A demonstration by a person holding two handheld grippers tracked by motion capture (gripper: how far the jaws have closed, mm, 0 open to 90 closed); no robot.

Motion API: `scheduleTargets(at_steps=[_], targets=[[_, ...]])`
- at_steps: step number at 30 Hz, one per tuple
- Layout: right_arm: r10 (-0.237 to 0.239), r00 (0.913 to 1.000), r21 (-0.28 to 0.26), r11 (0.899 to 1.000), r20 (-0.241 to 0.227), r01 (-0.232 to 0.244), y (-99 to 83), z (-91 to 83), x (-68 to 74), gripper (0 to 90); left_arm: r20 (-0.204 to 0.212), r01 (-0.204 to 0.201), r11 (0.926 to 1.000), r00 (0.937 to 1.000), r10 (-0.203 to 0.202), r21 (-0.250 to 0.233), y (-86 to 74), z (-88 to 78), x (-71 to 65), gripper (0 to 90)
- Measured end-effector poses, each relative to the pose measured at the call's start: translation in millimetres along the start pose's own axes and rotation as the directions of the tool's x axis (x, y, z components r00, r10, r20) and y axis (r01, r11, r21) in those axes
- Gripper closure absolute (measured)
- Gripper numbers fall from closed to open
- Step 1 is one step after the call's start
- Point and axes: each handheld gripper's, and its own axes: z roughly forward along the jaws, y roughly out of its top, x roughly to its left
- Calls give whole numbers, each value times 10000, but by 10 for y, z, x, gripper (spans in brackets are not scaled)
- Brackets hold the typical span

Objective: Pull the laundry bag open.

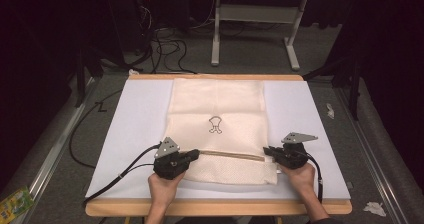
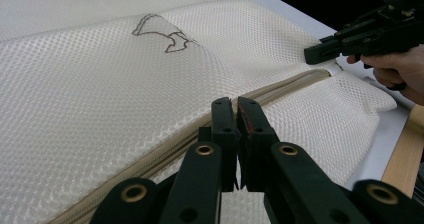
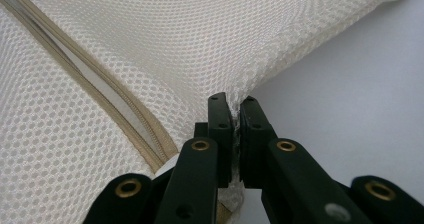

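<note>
- The left gripper [image 1: 194, 155] has its jaws pressed together at the zipper's [image 1: 230, 155] left end.
- The right gripper [image 1: 267, 151] pinches the mesh at the right end.
- The mesh laundry bag [image 1: 218, 104] lies flat on the white board [image 1: 130, 119], its long axis running near to far and its zipper left to right across the near part.

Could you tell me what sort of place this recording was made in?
Probably a lab or recording workshop: a wooden table under a white sheet, loose cables on grey carpet, and another desk frame behind in a dark room.
</note>
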Motion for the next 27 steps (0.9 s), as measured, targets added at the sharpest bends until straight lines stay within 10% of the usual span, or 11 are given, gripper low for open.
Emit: scheduleTargets(at_steps=[27], targets=[[79, 9999, 111, 9999, 88, -80, 22, -10, -19, 869, -397, 287, 9994, 9988, -279, 206, 0, -134, 119, 871]])
